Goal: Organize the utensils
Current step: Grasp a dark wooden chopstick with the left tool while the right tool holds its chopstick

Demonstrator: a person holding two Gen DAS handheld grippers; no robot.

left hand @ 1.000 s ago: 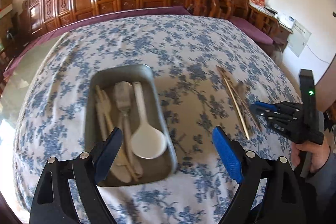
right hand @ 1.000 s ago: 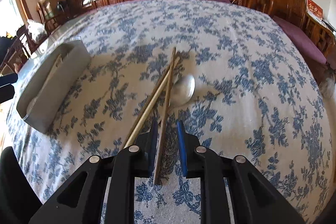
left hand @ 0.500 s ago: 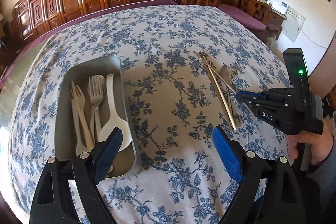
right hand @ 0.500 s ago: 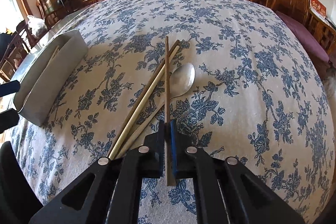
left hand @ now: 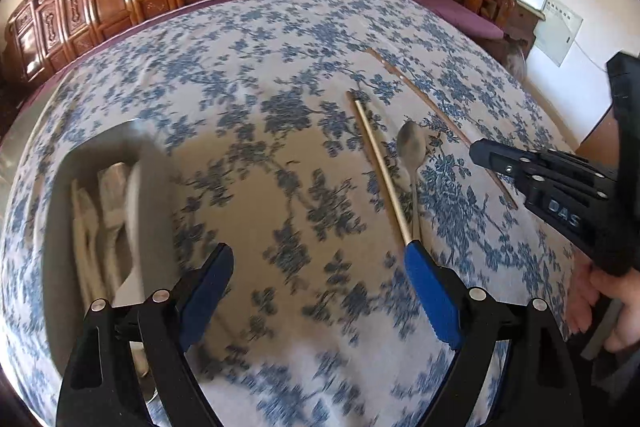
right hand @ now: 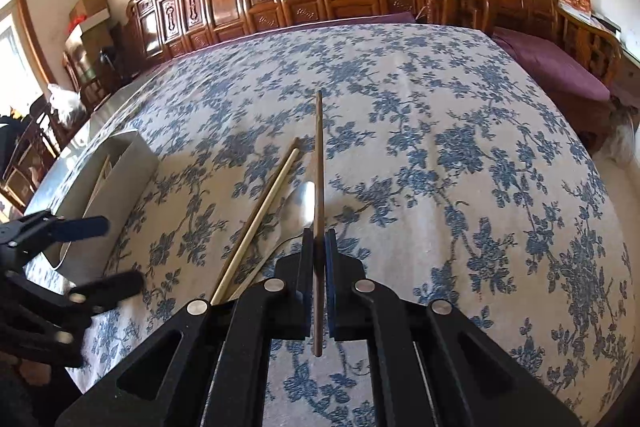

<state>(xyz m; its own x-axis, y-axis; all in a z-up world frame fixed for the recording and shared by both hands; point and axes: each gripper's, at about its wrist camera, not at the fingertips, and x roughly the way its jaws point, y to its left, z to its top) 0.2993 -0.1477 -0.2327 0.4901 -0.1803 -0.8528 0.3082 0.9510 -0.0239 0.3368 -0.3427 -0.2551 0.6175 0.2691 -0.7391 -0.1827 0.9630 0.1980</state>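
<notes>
Between the blue pads of the right gripper [right hand: 319,247] ran a dark wooden chopstick [right hand: 319,163], clamped near its rear end: a short tail stuck out behind the pads and the long front part reached forward, lifted above the floral tablecloth [right hand: 460,155]. Just to its left on the cloth lay a pale chopstick [right hand: 260,215], with a metal spoon [right hand: 306,201] partly hidden beneath the held stick. Farther left sat the grey tray [right hand: 120,179]. The left gripper [left hand: 320,267] hovered with its fingers wide apart and nothing between them; the tray [left hand: 56,227], holding blurred pale cutlery [left hand: 108,211], lay beside its left finger, and the pale chopstick [left hand: 380,171] ended at its right fingertip.
</notes>
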